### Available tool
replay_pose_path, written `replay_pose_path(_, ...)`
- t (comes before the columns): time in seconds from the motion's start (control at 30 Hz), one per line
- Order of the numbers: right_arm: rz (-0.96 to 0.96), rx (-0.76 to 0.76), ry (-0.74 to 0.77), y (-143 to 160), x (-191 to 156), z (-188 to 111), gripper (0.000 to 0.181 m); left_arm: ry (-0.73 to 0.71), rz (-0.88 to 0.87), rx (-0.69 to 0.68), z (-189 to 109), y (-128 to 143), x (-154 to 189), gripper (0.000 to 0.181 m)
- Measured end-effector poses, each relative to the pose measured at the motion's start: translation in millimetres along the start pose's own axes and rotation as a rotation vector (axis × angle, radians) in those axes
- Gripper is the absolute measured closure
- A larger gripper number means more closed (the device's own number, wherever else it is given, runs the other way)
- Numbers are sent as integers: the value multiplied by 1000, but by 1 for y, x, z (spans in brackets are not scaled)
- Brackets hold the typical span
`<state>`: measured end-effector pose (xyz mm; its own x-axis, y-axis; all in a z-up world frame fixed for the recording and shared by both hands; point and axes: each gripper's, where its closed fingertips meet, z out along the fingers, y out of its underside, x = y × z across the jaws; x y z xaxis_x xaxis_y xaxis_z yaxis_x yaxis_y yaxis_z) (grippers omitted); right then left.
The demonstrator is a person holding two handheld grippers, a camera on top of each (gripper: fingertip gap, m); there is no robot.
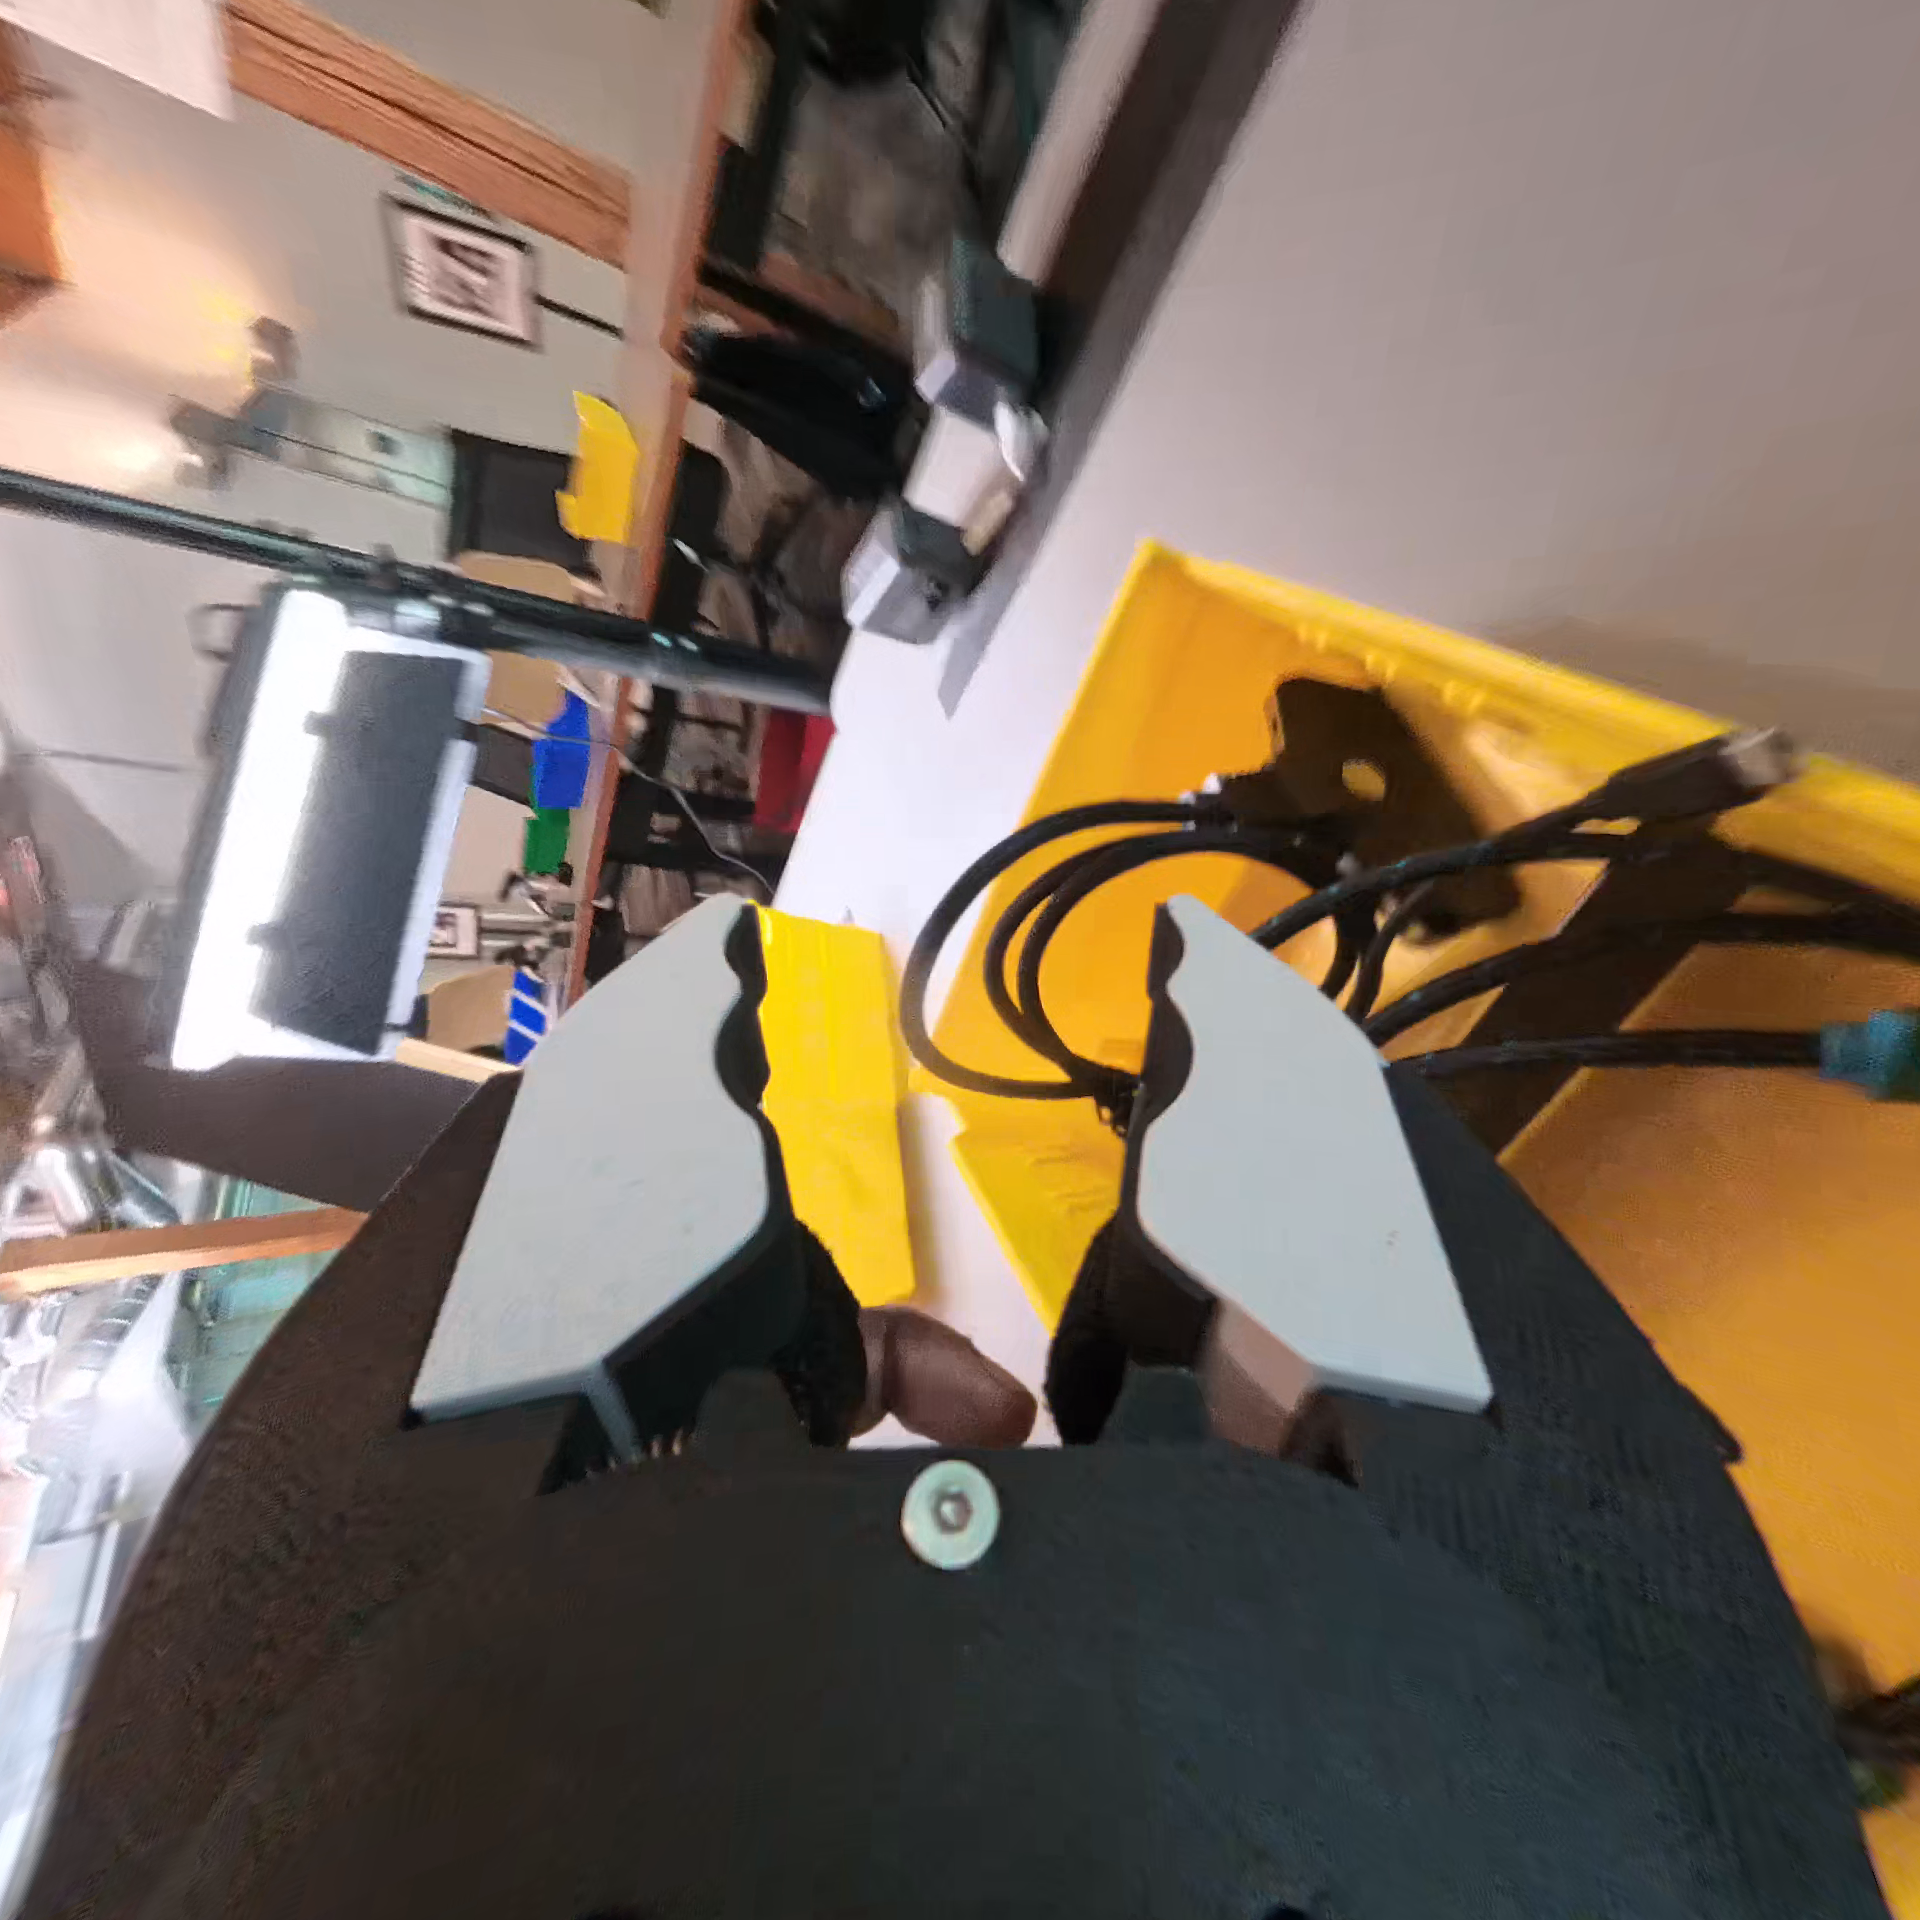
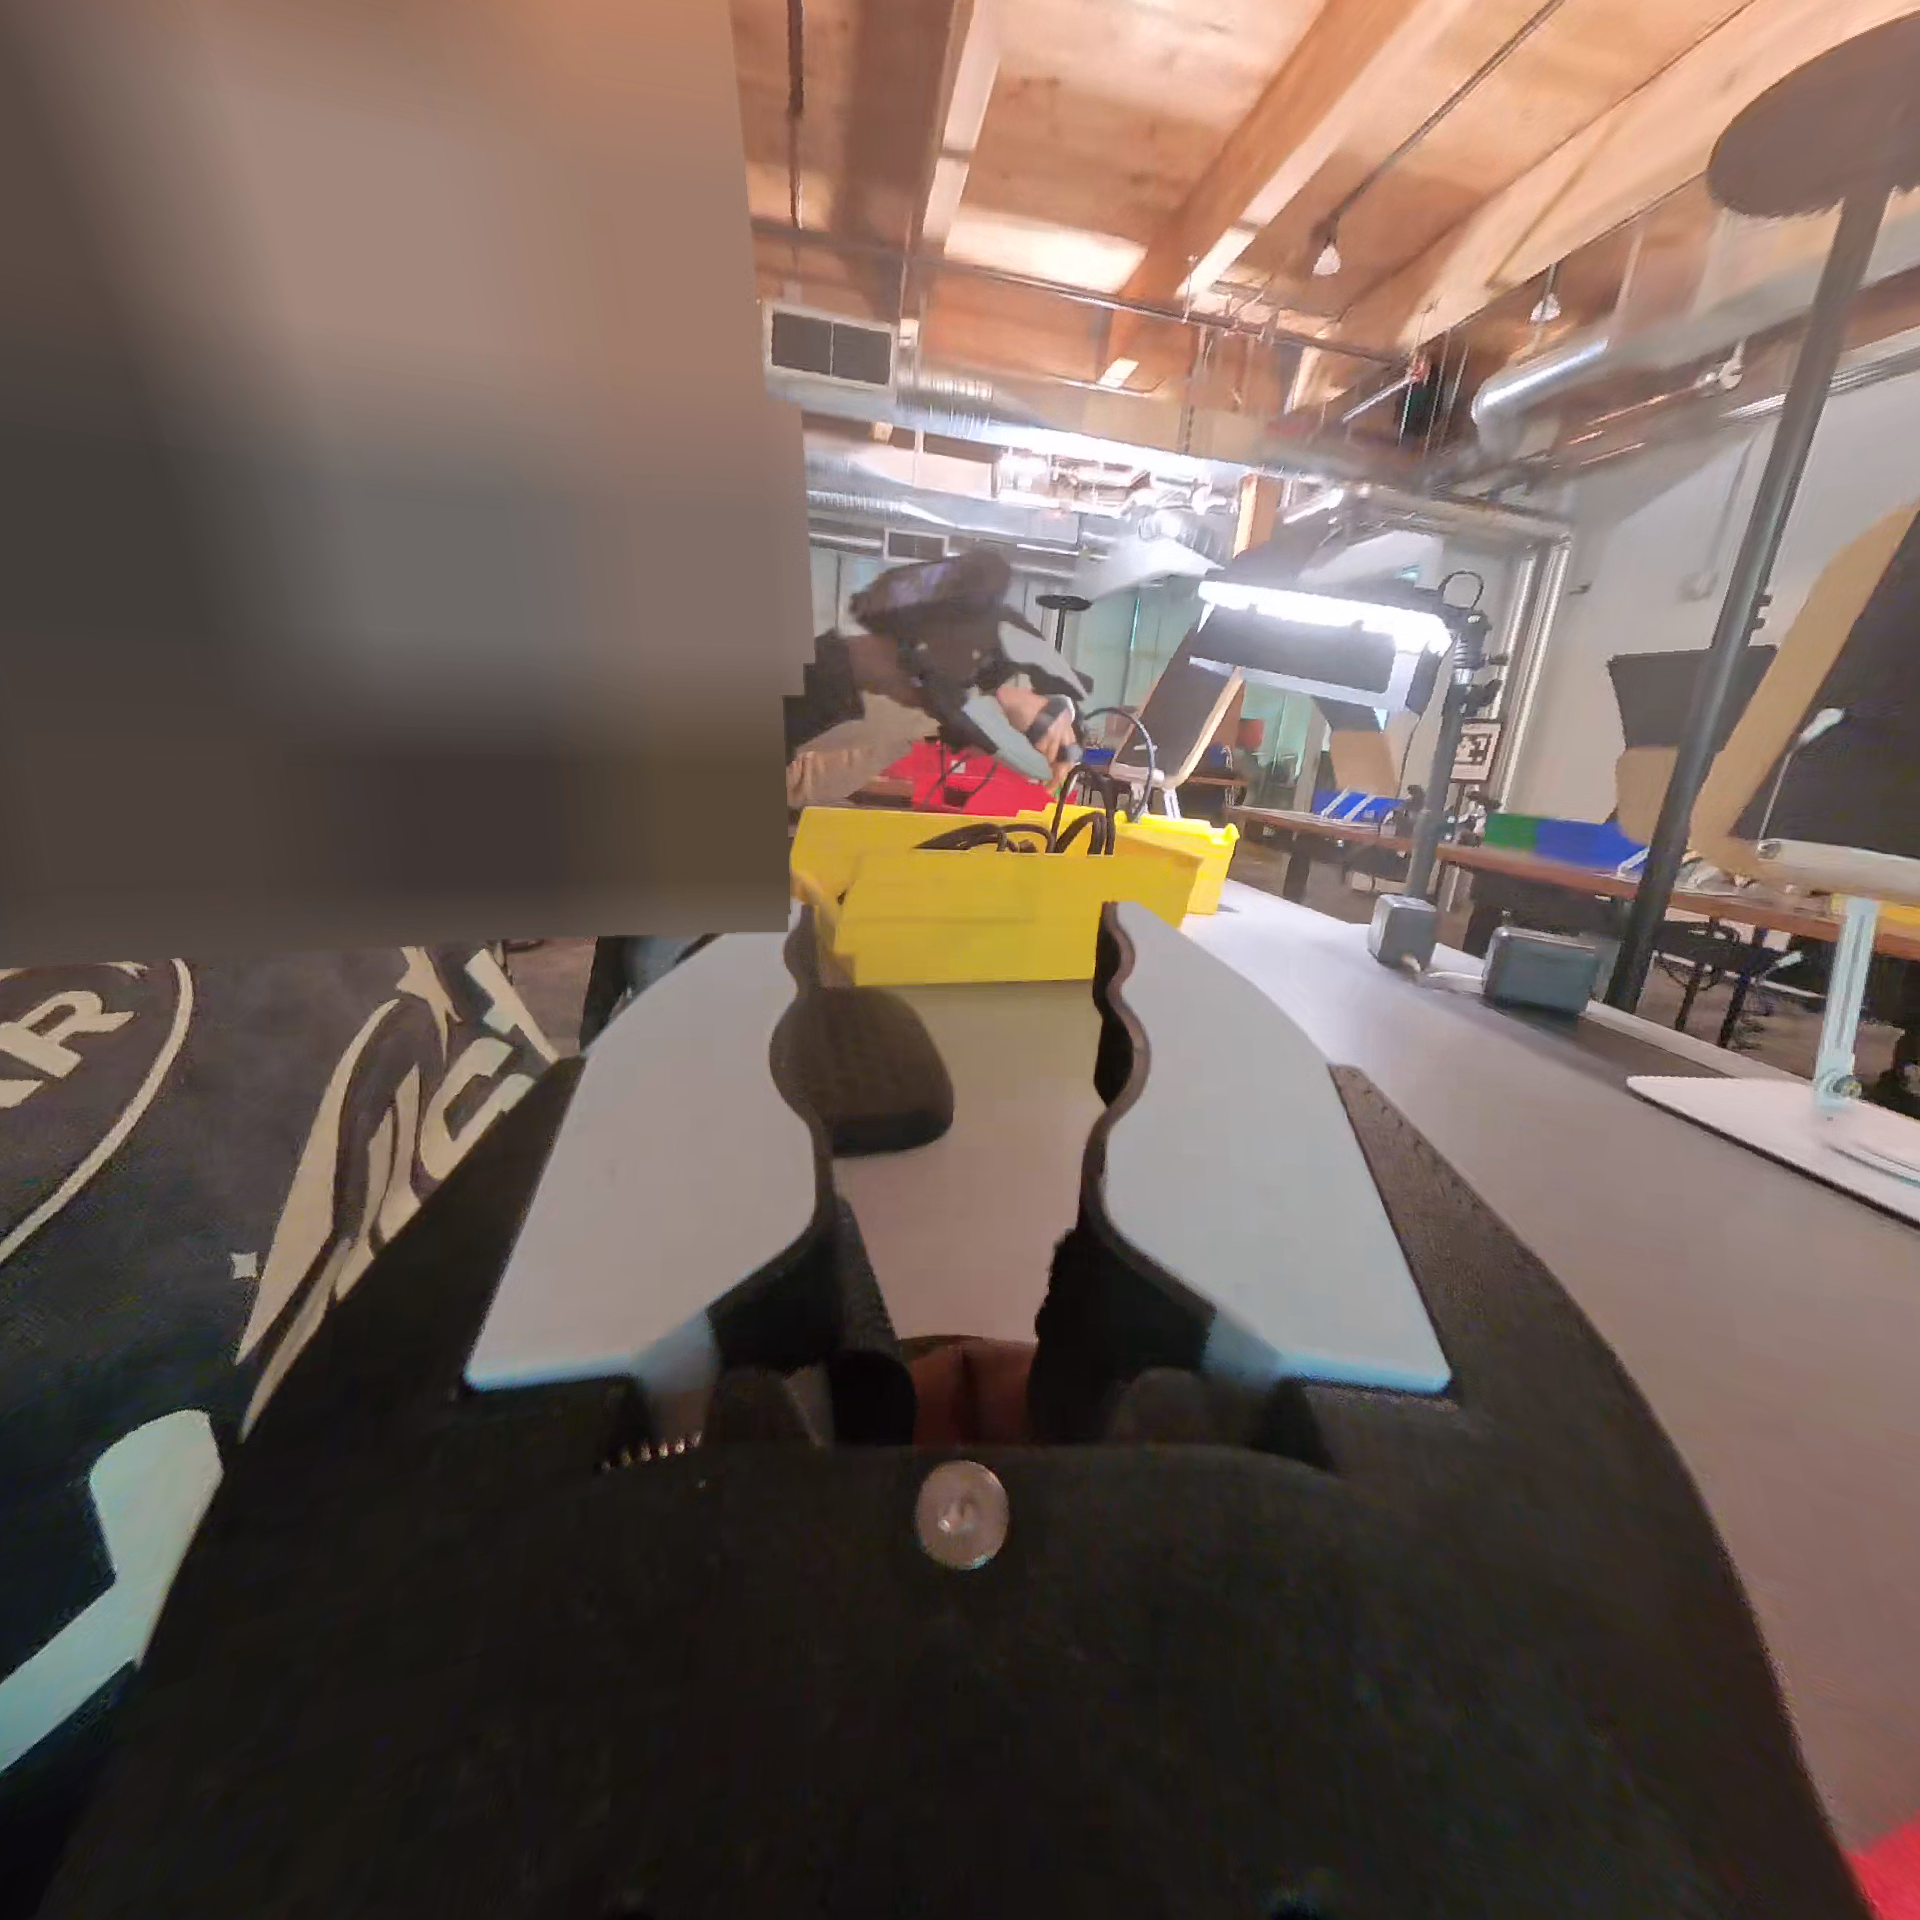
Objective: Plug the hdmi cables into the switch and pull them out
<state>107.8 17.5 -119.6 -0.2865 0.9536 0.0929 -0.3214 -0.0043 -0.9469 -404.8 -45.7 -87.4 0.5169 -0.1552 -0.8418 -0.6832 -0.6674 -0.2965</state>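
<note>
In the left wrist view my left gripper (image 1: 956,914) is open and empty, tilted over the near rim of a yellow bin (image 1: 1174,582). Looped black HDMI cables (image 1: 935,987) lie in the bin just beyond the right finger. One plug with a silver tip (image 1: 1756,753) sticks up at the right. A black part (image 1: 1340,748) lies farther in; I cannot tell whether it is the switch. In the right wrist view my right gripper (image 2: 951,925) is open and empty, low over the grey table (image 2: 1351,1195). The yellow bin (image 2: 987,904) stands ahead, with the left gripper (image 2: 997,707) above its cables (image 2: 1039,831).
A black rounded object (image 2: 873,1070) lies on the table just past my right gripper's left finger. A red bin (image 2: 935,779) stands behind the yellow one. A light stand pole (image 2: 1766,623), grey weights (image 2: 1538,977) and a white base plate (image 2: 1766,1122) are at the right.
</note>
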Motion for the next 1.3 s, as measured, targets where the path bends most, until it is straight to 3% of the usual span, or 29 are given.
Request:
replay_pose_path(0.13,8,33,18,-4,1,-4,132,180,109,-250,51,40,11,111)
replay_pose_path(0.3,49,71,40,-6,8,-7,135,201,173,-278,86,56,16,122)
replay_pose_path(0.33,45,71,47,-6,9,-7,135,172,168,-283,90,58,14,126)
replay_pose_path(0.47,21,52,57,-3,8,-6,136,153,114,-329,81,66,3,167)
replay_pose_path(0.53,20,42,56,-2,9,-4,136,112,92,-307,69,61,-12,173)
replay_pose_path(0.73,22,34,65,0,10,-3,137,-75,34,-251,18,28,-73,174)
replay_pose_path(0.83,33,30,66,1,11,-3,138,-241,-16,-199,-8,7,-114,174)
replay_pose_path(1.03,50,36,83,1,15,-4,139,-531,-248,104,-73,-53,-182,173)
replay_pose_path(1.17,52,24,104,4,18,-3,140,-507,-333,356,-101,-111,-170,173)
replay_pose_path(1.3,59,11,135,6,22,-2,141,-332,-355,631,-122,-181,-114,171)
